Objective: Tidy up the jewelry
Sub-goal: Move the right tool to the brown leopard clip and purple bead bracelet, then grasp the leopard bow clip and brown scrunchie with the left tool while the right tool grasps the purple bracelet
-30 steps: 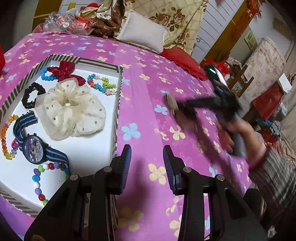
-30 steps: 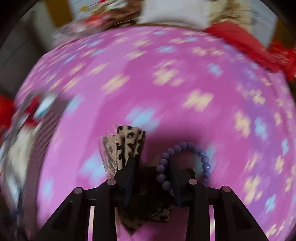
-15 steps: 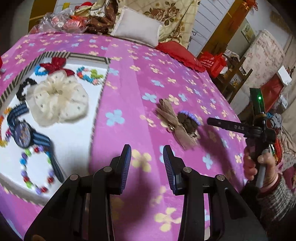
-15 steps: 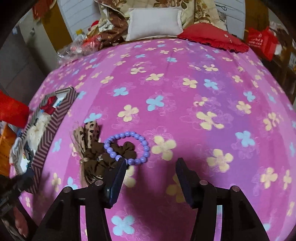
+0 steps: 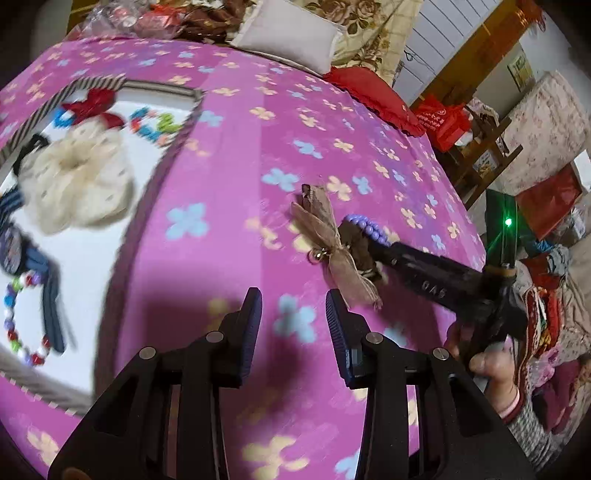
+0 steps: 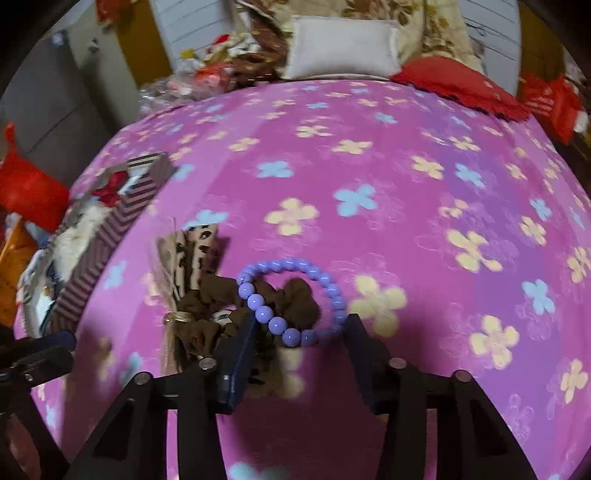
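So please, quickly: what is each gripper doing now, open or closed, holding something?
Left gripper: open, holding nothing, above the bedspread.
Right gripper: open, holding nothing; its fingers straddle the purple bracelet and brown scrunchie.

The left wrist camera is looking forward over its own fingers (image 5: 293, 332), high above the bed (image 5: 236, 155), facing the far edge with the pillow (image 5: 288, 31). The tray (image 5: 162, 155) is lying toward the left edge. The right wrist camera is sitting low and close behind the bracelet (image 6: 291, 299), also facing the pillow (image 6: 343, 48). Both views are sharing the bracelet (image 5: 365, 227), tray (image 6: 110, 236), pillow and bed (image 6: 369, 166).
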